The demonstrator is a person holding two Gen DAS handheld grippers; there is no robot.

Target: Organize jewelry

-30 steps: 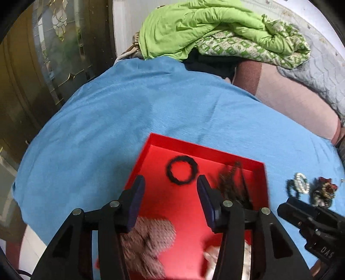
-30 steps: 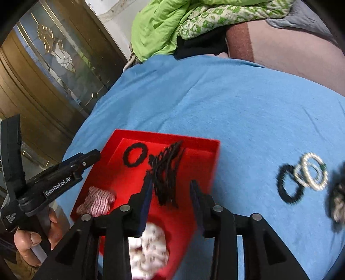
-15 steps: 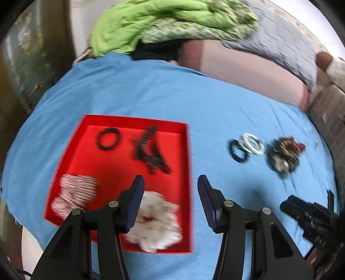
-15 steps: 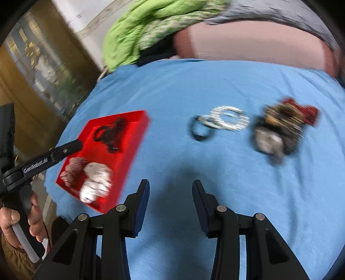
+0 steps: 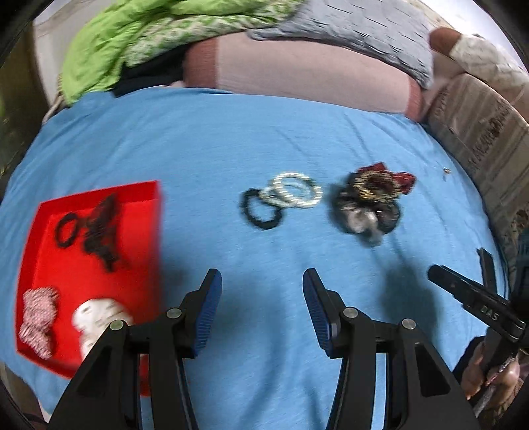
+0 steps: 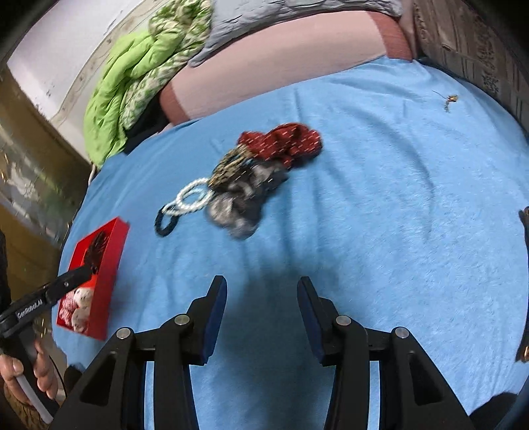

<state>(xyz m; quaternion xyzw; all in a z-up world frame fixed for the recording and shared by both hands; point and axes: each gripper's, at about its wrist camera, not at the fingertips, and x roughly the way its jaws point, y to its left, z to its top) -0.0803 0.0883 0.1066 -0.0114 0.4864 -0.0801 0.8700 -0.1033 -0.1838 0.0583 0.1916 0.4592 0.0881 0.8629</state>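
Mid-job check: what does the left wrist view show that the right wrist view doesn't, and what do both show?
Only the left wrist view: the red tray's whole inside, with the black ring in it, and the right gripper at the edge.
Only the right wrist view: the left gripper's arm crossing the tray.
Both: the white bead bangles, the black band, the scrunchie pile, the small trinket.

I saw a bed under a blue sheet (image 5: 264,149); at its far edge lay a pink bolster (image 5: 297,76), a green quilt (image 6: 132,86) and a grey blanket (image 5: 363,29). A white wall (image 6: 59,59) stood behind.
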